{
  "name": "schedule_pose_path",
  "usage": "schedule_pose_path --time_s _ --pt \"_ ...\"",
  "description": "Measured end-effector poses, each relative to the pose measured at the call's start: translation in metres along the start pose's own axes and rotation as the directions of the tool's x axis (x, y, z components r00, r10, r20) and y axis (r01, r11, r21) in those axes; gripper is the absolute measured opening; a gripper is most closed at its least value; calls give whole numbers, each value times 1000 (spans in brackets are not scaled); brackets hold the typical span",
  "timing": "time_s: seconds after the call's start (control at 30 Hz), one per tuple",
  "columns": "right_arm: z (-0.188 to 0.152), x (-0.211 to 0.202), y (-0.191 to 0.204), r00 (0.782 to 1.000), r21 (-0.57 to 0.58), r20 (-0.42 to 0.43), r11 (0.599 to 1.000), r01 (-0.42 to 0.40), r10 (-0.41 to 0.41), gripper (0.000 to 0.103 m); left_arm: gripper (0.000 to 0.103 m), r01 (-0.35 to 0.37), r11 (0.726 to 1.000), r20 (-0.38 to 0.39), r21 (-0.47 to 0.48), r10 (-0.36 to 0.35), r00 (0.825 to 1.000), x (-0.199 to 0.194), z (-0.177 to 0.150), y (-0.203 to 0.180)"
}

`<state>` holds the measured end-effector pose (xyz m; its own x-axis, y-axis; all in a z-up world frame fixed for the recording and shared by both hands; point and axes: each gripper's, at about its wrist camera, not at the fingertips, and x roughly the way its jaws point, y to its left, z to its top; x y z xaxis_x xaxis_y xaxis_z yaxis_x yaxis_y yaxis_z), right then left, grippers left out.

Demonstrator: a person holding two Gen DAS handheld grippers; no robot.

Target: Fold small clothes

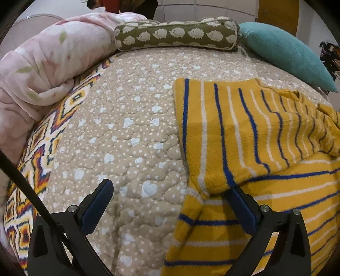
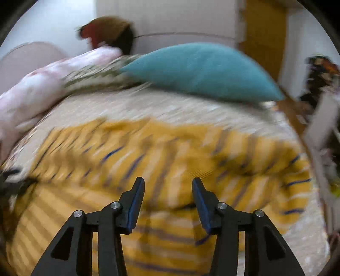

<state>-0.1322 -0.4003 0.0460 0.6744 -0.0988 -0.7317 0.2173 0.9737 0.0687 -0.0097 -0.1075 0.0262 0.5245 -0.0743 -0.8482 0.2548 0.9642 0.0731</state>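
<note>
A yellow top with blue and white stripes (image 1: 244, 135) lies on the beige dotted quilt (image 1: 127, 127), its left side folded over onto its body. My left gripper (image 1: 170, 186) is open and empty at the garment's left edge; its right finger rests by the folded edge. In the right wrist view the picture is motion-blurred. My right gripper (image 2: 167, 186) is open and empty, held above the same striped top (image 2: 159, 152).
A pink floral blanket (image 1: 42, 70) is heaped at the left. A hedgehog-print bolster (image 1: 176, 35) and a teal cushion (image 1: 284, 53) lie along the far edge. A zigzag-patterned cover (image 1: 42, 148) borders the quilt on the left. A person (image 1: 119, 6) stands behind the bed.
</note>
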Motion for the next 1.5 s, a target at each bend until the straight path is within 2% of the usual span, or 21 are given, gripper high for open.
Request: schedule_pose_path --time_s 0.07,0.13,0.2,0.4,0.43,0.47,0.5,0.53,0.6,0.63,0.73,0.83,0.87,0.9,0.97,1.0,1.1,1.2,1.37,1.43,1.5 --pt "-8 0 20 1000 -34 -15 999 -23 22 50 103 9 1000 12 0 -9 1000 -9 -3 5" --pt "-8 -5 46 993 -83 -2 990 -114 114 50 103 -9 1000 17 -4 9 1000 -13 -4 11" --pt "-2 -5 75 986 -158 11 974 -160 163 51 103 -27 999 12 -25 27 1000 -16 -5 20" --pt "-1 47 156 992 -452 -12 885 -114 122 50 103 -24 994 11 -109 25 1000 -26 -8 51" --pt "-4 56 160 994 -464 -22 879 -107 109 50 103 -30 994 10 -105 31 999 -28 -9 52" --pt "-5 66 165 995 -465 -33 880 -99 95 44 103 -42 994 9 -97 43 999 -29 -10 54" --pt "1 68 164 993 -429 -23 896 -114 115 22 103 -52 994 11 -91 53 999 -30 -10 55" --pt "3 67 160 990 -399 -29 907 -136 136 11 103 -61 994 14 -89 63 998 -32 -9 57" --pt "10 59 152 979 -295 -35 934 -202 201 8 103 -57 993 25 -106 60 998 -37 -6 61" --pt "11 51 151 968 -268 -37 931 -250 249 8 103 -50 992 33 -119 54 998 -38 -4 62" --pt "0 42 168 966 -300 -44 919 -255 253 8 103 -31 990 53 -136 39 998 -41 4 55" --pt "-13 60 173 971 -293 -113 926 -237 212 20 103 -9 994 53 -105 15 998 -39 10 36" --pt "-16 56 168 969 -286 -106 927 -243 221 26 103 -4 996 53 -87 9 999 -38 11 28" --pt "-16 47 159 969 -267 -89 931 -247 231 45 103 -4 997 55 -74 8 998 -36 12 22" --pt "-14 31 140 973 -223 -49 948 -229 223 70 103 -13 999 53 -51 16 998 -29 14 9" --pt "-12 20 123 978 -185 -4 961 -207 210 73 103 -16 999 43 -48 18 999 -24 15 5" --pt "-8 14 73 994 -56 31 993 -102 104 73 103 -7 998 -11 -57 7 1000 -5 14 -6" --pt "-13 48 33 996 30 -88 999 -11 14 72 103 -18 999 -55 -39 16 998 12 8 -15" --pt "-12 18 8 993 75 -13 990 -118 119 72 103 -35 999 -14 -27 35 999 0 6 -18" --pt "-6 1 -8 998 72 46 997 -40 37 72 103 -19 999 23 -40 20 1000 -13 8 -16" --pt "6 -5 -30 990 82 77 990 115 -121 72 103 -10 999 52 -48 12 999 -23 10 -17"
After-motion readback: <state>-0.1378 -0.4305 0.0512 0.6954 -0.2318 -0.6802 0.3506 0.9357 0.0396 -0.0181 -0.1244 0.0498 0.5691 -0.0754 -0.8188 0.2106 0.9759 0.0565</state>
